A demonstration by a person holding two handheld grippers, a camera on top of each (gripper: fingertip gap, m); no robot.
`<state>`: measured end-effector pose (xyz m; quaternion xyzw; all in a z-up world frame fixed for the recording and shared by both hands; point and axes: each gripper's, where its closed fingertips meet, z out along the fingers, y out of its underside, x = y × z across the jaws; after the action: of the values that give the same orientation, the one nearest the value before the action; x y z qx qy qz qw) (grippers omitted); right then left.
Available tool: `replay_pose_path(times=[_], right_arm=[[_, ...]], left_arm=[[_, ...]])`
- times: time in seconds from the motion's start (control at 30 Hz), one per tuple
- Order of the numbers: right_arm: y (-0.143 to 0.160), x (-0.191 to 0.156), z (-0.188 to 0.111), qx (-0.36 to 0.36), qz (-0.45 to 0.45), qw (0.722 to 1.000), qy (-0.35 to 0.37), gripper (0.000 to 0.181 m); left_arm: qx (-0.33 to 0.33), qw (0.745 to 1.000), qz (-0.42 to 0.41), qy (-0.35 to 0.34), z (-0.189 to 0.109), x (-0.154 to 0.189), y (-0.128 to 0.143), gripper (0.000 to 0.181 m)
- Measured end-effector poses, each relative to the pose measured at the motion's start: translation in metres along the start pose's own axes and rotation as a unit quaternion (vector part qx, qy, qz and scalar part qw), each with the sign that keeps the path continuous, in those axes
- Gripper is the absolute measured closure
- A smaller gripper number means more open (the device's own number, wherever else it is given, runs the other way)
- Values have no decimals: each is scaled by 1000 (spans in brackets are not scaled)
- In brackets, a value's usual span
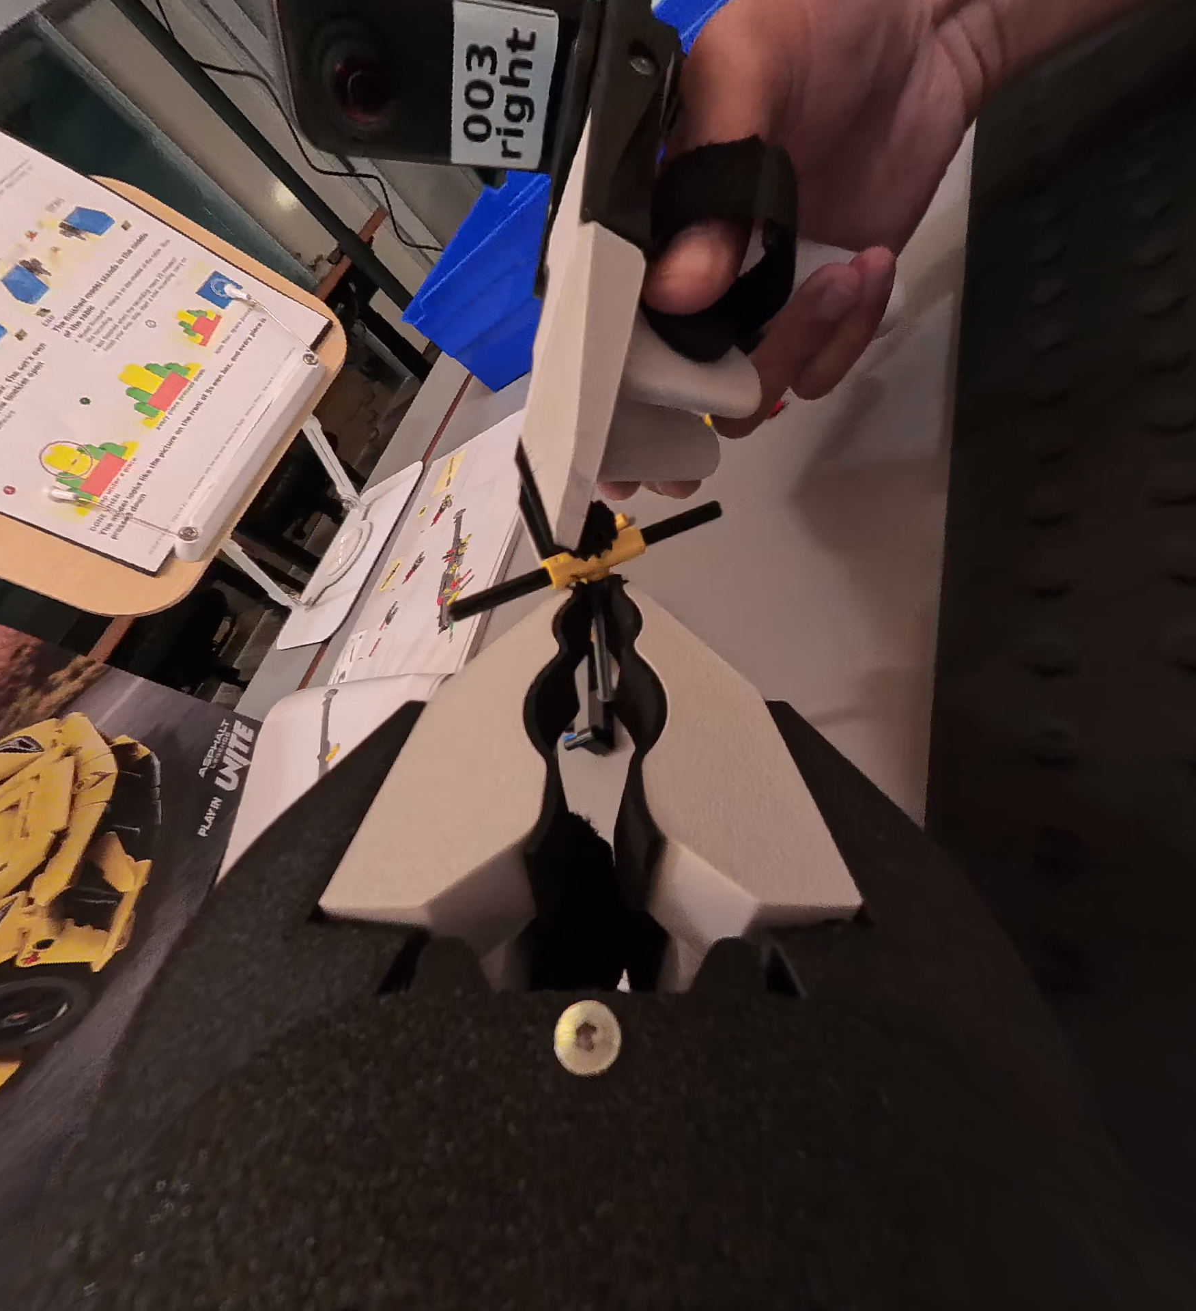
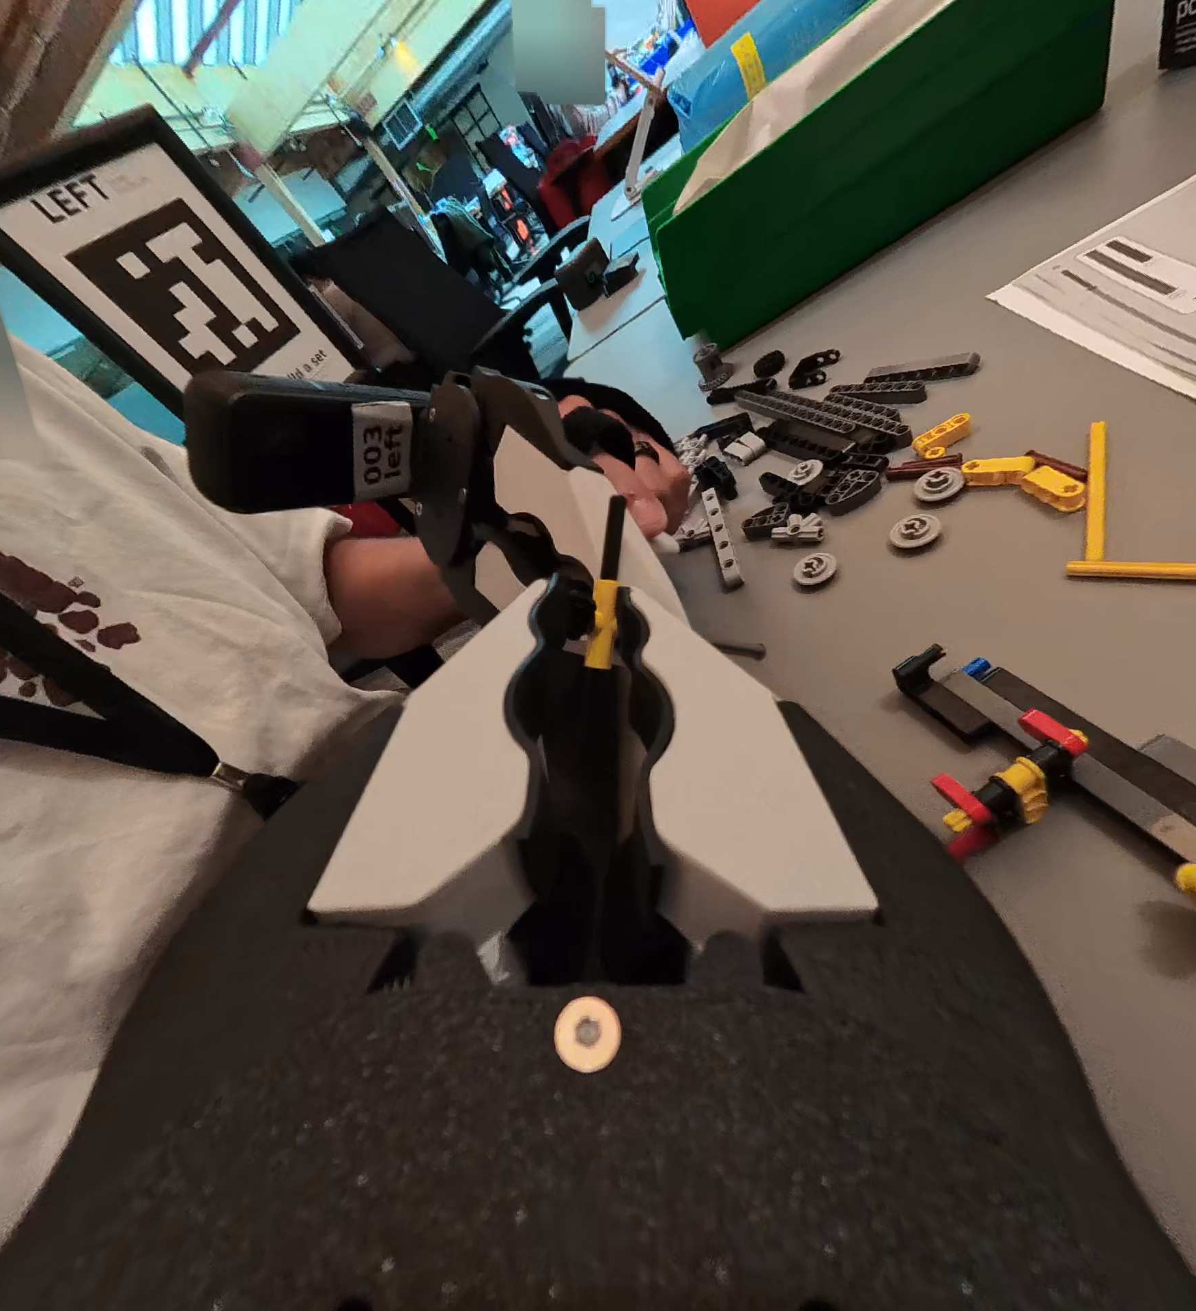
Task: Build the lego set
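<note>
My right gripper (image 2: 602,603) is shut on a yellow connector (image 2: 604,617) with a black axle (image 2: 613,528) through it. In the left wrist view the right gripper (image 1: 581,532) comes down from above and holds that yellow connector (image 1: 595,557), with the axle (image 1: 496,596) sticking out both sides. My left gripper (image 1: 591,603) is shut on a thin black piece (image 1: 602,674) with a blue pin at its near end. Its tips meet the connector from below. The left gripper's white finger (image 2: 567,504) shows behind the connector in the right wrist view.
A pile of loose black, grey and yellow parts (image 2: 829,440) lies on the grey table with long yellow beams (image 2: 1095,496) and a partly built black strip assembly (image 2: 1006,787). Behind stands a green bin (image 2: 865,177). An open booklet (image 1: 439,567), the set's box (image 1: 49,851) and a blue bin (image 1: 482,284) lie left. Left and right tips are no more than a few centimetres apart.
</note>
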<state>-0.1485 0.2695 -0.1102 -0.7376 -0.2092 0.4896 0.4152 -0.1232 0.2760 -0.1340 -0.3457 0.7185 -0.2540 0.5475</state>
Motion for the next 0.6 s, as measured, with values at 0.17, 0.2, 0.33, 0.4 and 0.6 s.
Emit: replay_pose_path(times=[0.17,0.2,0.33,0.4,0.6], right_arm=[[1,-1,-1,1,1,1000,-4,168],[1,-1,-1,5,5,1000,-5,167],[-10,-1,-4,29,7,1000,0,167],[-24,1,-12,53,-17,998,25,151],[-31,-3,-16,19,-198,967,158,148]], left_arm=[[4,1000,-4,3,0,1,-1,180],[5,1000,-7,3,0,0,-1,180],[26,997,-63,23,0,-2,-4,179],[43,993,-109,24,-3,-10,-7,179],[92,967,-235,39,-12,-29,-11,179]])
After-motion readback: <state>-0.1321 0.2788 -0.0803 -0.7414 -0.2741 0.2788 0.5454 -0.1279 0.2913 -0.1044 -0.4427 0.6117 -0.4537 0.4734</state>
